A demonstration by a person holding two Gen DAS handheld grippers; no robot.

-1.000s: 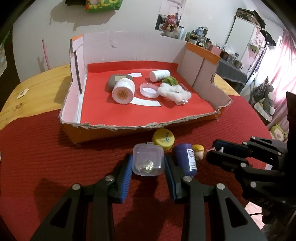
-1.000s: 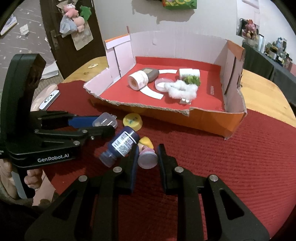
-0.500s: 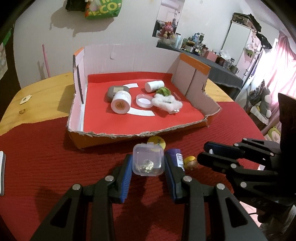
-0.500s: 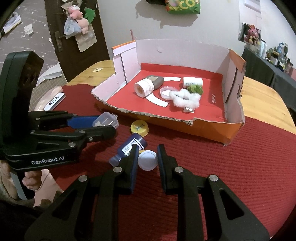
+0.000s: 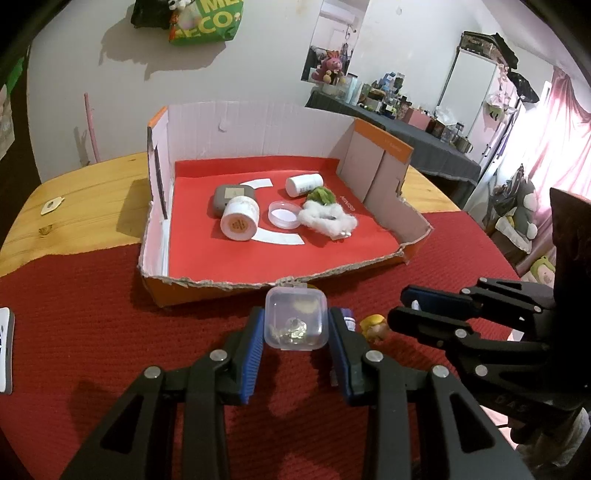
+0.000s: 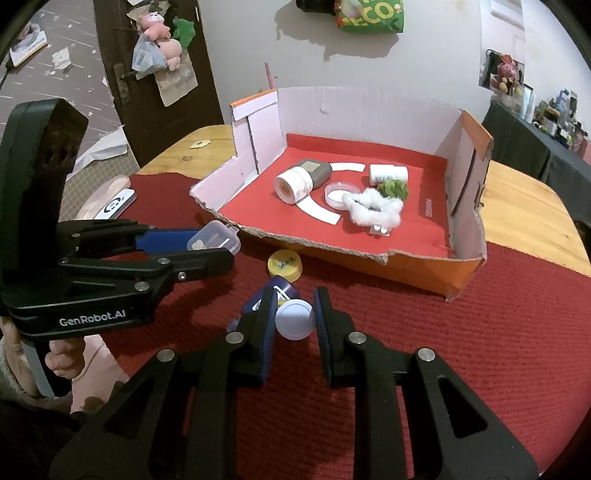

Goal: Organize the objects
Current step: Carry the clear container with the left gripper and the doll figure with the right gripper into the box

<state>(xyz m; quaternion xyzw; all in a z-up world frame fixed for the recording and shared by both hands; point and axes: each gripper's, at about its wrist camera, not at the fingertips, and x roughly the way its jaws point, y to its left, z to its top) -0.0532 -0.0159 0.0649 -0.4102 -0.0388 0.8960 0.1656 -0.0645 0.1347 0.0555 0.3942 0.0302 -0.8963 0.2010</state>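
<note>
White walls (image 5: 258, 74) surround a wooden worktop (image 5: 85, 206) under a red cloth (image 5: 74, 325). Pink curtains (image 5: 561, 122) glow at 3 o'clock, a dark door (image 6: 155, 96) stands at 10, a green bag (image 6: 369, 14) hangs at 12.

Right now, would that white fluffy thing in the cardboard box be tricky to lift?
Probably not heavy: the white fluffy thing looks like soft fibre. It would likely sag and squash between jaws, and, lying limp on the box floor, seems unlikely to roll.

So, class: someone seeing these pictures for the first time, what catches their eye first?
Probably the cardboard tray with its bright red floor, holding jars and white fluff, at the table's middle. In front of it the left gripper grips a clear box above the red cloth, and the right gripper a small white-capped bottle.
</note>
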